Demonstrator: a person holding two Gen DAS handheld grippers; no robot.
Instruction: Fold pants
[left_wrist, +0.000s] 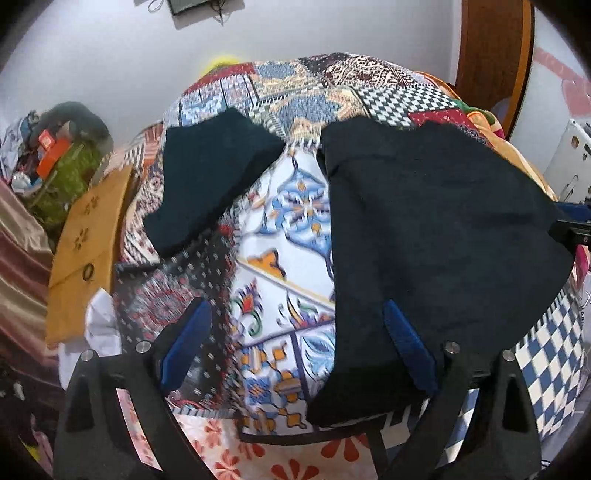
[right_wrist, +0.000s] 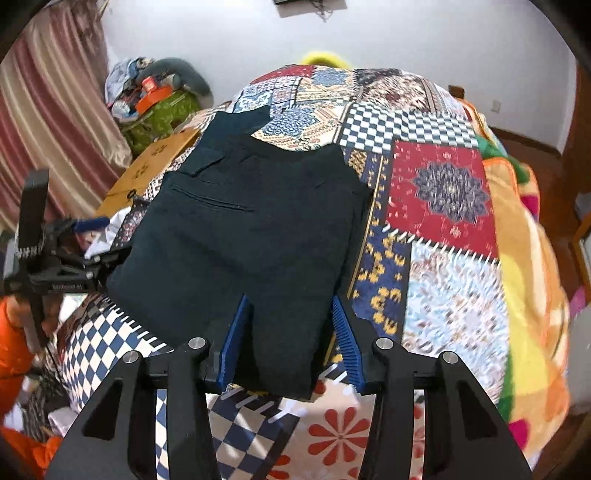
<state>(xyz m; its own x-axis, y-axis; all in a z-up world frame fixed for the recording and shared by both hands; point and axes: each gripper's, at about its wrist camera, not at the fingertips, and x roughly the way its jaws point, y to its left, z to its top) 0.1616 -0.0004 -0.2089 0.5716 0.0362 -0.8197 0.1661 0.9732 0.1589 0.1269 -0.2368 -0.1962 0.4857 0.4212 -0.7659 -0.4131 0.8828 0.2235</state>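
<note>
Dark navy pants (right_wrist: 240, 221) lie folded in a thick stack on a patchwork bedspread (right_wrist: 443, 192), back pocket up. In the left wrist view the stack (left_wrist: 436, 229) fills the right side, and a separate dark fold or leg end (left_wrist: 214, 177) lies apart at upper left. My left gripper (left_wrist: 295, 339) is open over the spread, its right finger (left_wrist: 406, 347) over the stack's near left edge. It shows in the right wrist view (right_wrist: 74, 240) at the stack's left side. My right gripper (right_wrist: 291, 339) is open with its fingers either side of the stack's near end.
A brown envelope (left_wrist: 85, 251) and a white cloth (left_wrist: 99, 325) lie at the bed's left edge. A green bag piled with clutter (right_wrist: 155, 107) stands by a striped curtain (right_wrist: 48, 122). An orange and yellow blanket (right_wrist: 528, 277) covers the bed's right side. A wooden door (left_wrist: 495, 51) is behind.
</note>
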